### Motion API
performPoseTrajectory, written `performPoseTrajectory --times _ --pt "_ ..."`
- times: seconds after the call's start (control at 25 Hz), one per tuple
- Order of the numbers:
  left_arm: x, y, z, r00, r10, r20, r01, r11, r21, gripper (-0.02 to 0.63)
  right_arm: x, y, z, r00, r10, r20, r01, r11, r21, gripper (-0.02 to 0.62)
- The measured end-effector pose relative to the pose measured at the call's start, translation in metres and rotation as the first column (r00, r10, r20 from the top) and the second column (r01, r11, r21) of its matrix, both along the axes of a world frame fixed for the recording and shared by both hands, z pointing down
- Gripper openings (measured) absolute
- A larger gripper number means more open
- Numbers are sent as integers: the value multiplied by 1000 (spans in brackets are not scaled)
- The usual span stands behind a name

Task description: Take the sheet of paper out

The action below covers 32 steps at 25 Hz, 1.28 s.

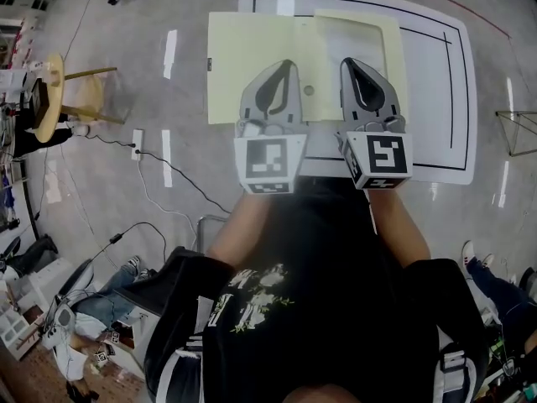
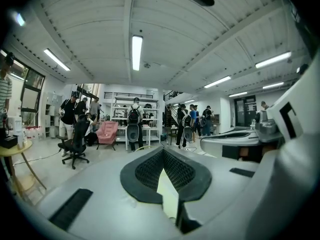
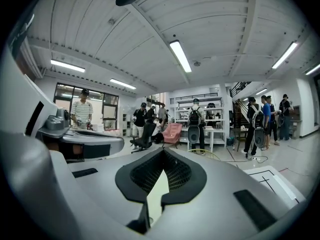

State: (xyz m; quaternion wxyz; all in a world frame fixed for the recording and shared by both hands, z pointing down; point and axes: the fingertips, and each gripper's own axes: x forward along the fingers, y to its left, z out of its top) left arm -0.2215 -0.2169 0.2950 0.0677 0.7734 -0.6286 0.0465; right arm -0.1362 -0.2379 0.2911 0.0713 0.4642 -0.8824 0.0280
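A person holds a pale yellow folder [image 1: 252,57] open and flat, partly above a white table [image 1: 436,99] and partly above the floor [image 1: 151,23]. A paler, cream sheet [image 1: 327,40] lies on the folder's right half, with yellow showing along its right side. The left gripper [image 1: 281,74] is pressed together on the folder's near edge, close to the centre fold; a thin yellow strip shows between its jaws. The right gripper [image 1: 352,70] pinches the sheet's near edge. Whether it also catches the folder beneath cannot be told.
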Motion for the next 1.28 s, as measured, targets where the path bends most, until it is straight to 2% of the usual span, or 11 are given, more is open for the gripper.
performPoseTrajectory --times 0.52,0.84,1.28 --pt "-6 -17 53 998 -68 1 68 989 -130 -6 10 -24 48 999 -34 -33 31 995 -97 -2" --pt "-8 -29 85 997 -75 -3 73 976 -206 -6 9 -35 78 997 -53 -58 43 986 -162 -2" --pt "-15 -29 138 997 -79 9 78 941 -330 -6 9 -44 114 993 -63 -99 38 972 -233 -2"
